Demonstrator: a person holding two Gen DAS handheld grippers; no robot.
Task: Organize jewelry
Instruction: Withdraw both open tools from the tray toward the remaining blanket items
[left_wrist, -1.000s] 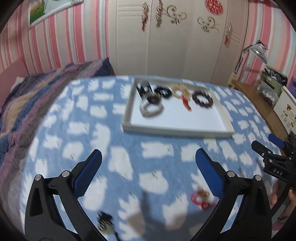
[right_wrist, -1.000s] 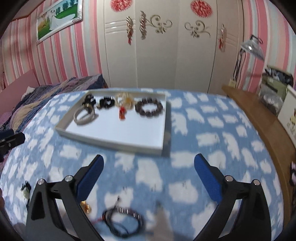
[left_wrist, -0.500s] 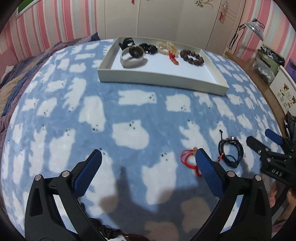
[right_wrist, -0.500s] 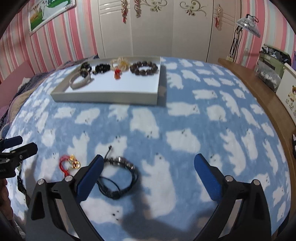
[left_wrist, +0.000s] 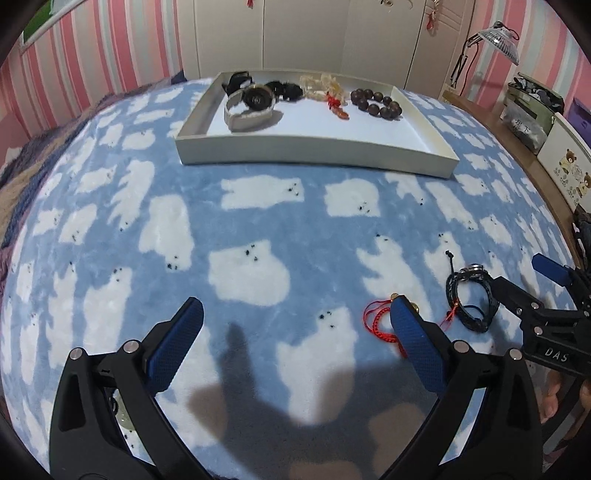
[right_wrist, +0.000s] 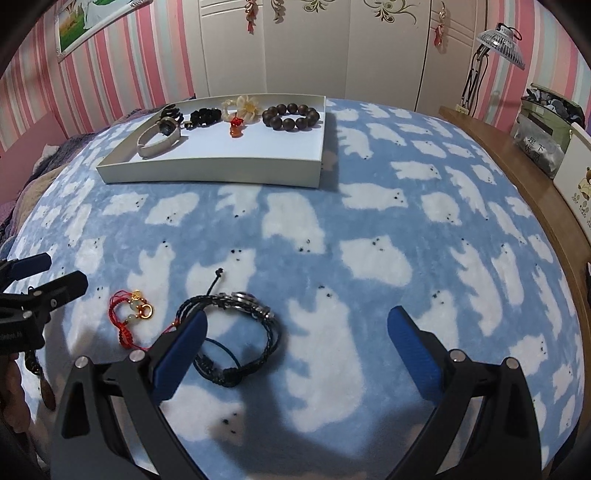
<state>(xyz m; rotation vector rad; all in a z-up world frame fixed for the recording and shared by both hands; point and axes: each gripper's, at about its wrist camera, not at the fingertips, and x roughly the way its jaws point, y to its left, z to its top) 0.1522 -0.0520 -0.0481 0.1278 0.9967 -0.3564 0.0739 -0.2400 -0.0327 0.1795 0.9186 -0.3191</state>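
Note:
A white tray (left_wrist: 314, 153) (right_wrist: 207, 171) lies at the far side of the blue bear-print blanket, holding a watch (left_wrist: 251, 107) (right_wrist: 160, 138), a dark bead bracelet (left_wrist: 375, 103) (right_wrist: 291, 116) and other pieces. On the blanket lie a red cord bracelet (left_wrist: 376, 321) (right_wrist: 129, 314) and a black braided bracelet (left_wrist: 469, 295) (right_wrist: 240, 332). My left gripper (left_wrist: 295, 332) hangs open above the blanket, its right finger beside the red cord. My right gripper (right_wrist: 295, 339) is open, its left finger over the black bracelet's edge. Each gripper shows in the other's view.
A wooden desk (right_wrist: 517, 155) with a lamp (right_wrist: 498, 40), bags and a box runs along the right. White wardrobe doors (right_wrist: 314, 48) and striped pink walls stand behind. A striped blanket (left_wrist: 14, 177) lies at the left. Another small dark piece (right_wrist: 33, 363) lies under the left gripper.
Both grippers have tilted down and come nearer the blanket; the red and black bracelets now lie closer between the fingers. Both stay open and nothing is held.

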